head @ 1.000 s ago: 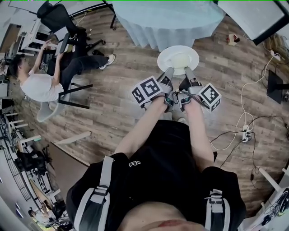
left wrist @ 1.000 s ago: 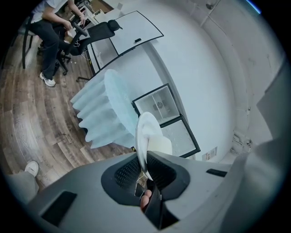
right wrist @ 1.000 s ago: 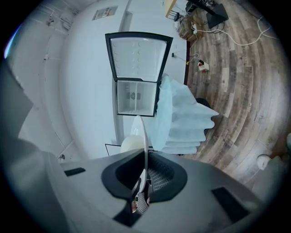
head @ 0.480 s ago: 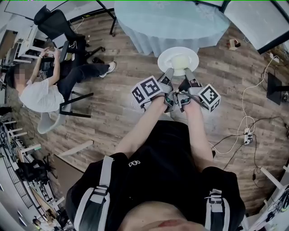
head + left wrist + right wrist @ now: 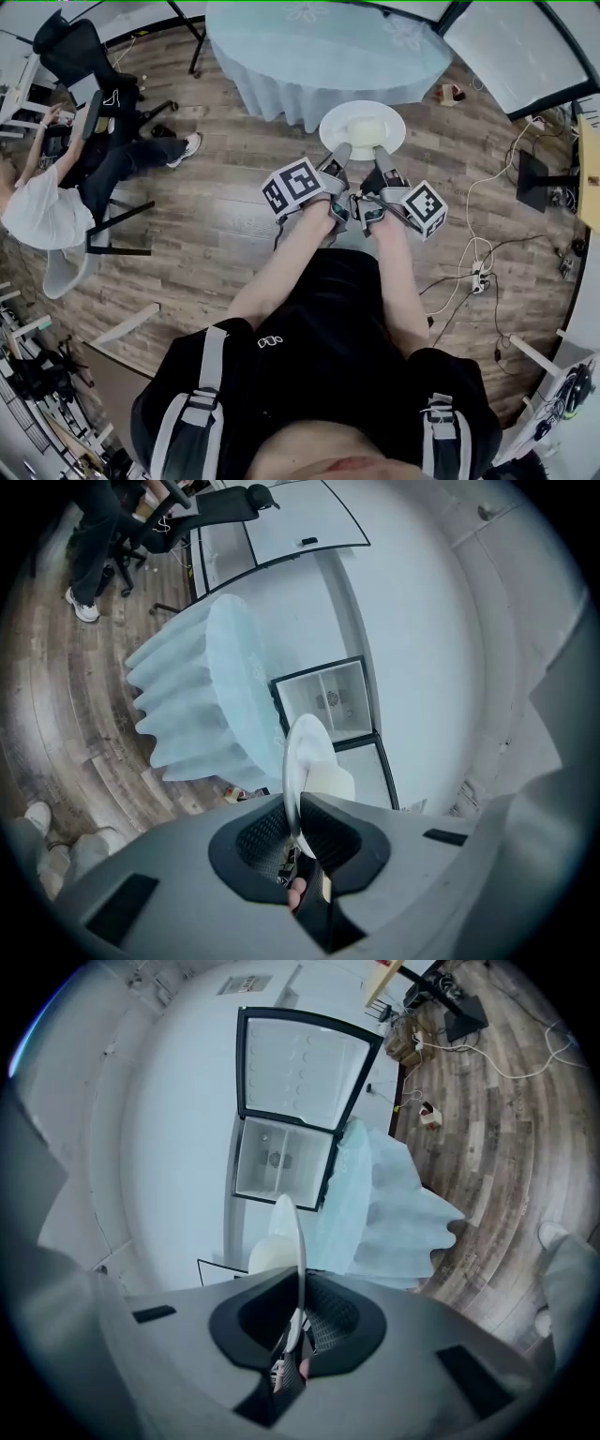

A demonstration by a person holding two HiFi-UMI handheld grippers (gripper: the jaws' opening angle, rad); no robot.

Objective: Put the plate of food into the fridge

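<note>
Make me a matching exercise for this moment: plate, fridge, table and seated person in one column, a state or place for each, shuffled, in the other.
Things:
1 plate
2 fridge
3 table
4 seated person

States or places:
a door open
b gripped at its rim by left gripper and right gripper
c under a pale cloth
d far left of the head view

Pairs: 1-b; 2-a; 3-c; 4-d.

The left gripper's jaws have just been closing further on the rim.

Our left gripper [image 5: 339, 150] (jaws just closed tighter on the rim) and right gripper [image 5: 380, 152] pinching the plate [image 5: 330, 131], pale food [image 5: 366, 127] on it, cloth-draped table [image 5: 319, 47] just beyond
</note>
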